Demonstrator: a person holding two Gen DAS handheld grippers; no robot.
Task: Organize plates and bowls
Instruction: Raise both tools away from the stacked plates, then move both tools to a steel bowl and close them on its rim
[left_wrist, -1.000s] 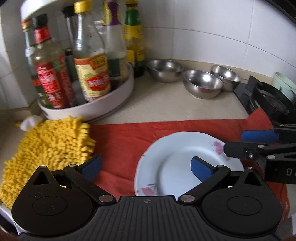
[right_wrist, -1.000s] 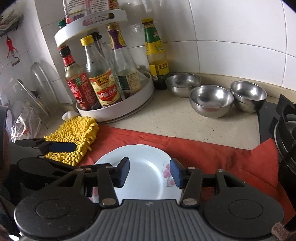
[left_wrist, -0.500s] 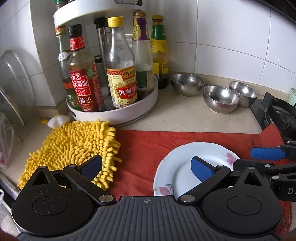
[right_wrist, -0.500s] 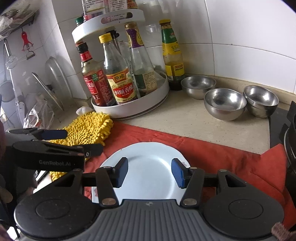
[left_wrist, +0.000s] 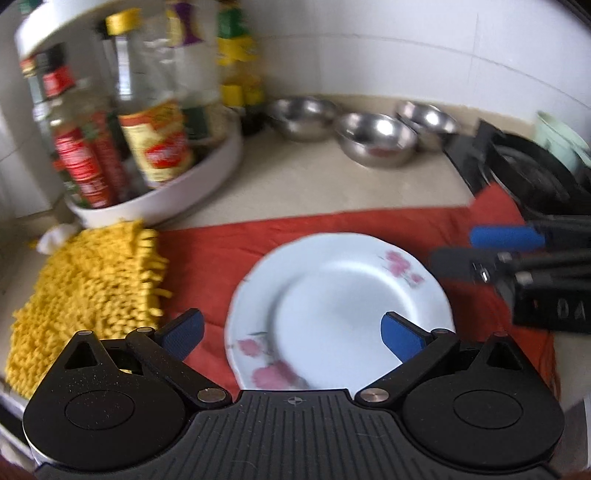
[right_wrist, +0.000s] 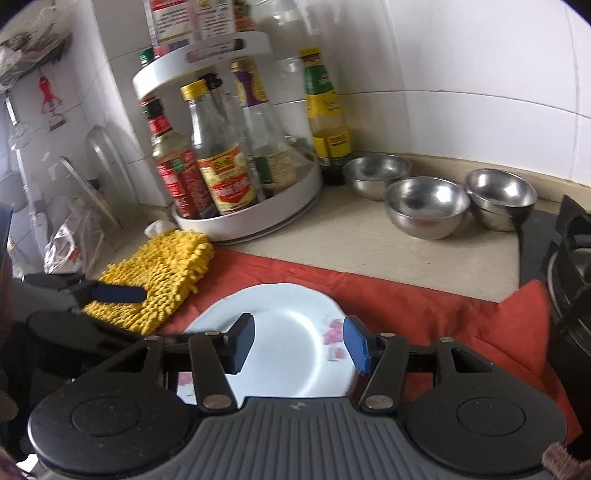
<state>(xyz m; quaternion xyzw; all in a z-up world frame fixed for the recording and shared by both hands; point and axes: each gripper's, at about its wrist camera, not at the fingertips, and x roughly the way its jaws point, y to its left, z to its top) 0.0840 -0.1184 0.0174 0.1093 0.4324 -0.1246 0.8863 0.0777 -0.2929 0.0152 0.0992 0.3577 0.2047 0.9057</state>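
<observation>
A white plate with pink flowers (left_wrist: 332, 295) lies flat on a red cloth (left_wrist: 221, 251). My left gripper (left_wrist: 293, 330) hovers over its near left part, open wide, its pads touching nothing. From the right, my right gripper (right_wrist: 300, 341) hangs open above the same plate (right_wrist: 288, 317), with nothing between its pads. Each gripper shows at the edge of the other's view: right gripper (left_wrist: 480, 251), a left finger (right_wrist: 118, 294). Three steel bowls (right_wrist: 376, 175) (right_wrist: 424, 205) (right_wrist: 500, 195) stand apart in a row by the tiled wall.
A white two-tier turntable (right_wrist: 258, 214) full of sauce bottles stands at the back left. A yellow chenille mitt (right_wrist: 162, 266) lies left of the plate. A black stove (left_wrist: 535, 177) and a green cup (left_wrist: 557, 136) are at the right; pot lids (right_wrist: 99, 166) lean far left.
The left gripper swung away and came back toward the plate, which now sits centred and blurred in its view. The right gripper drifted slightly. The plate and bowls have not moved.
</observation>
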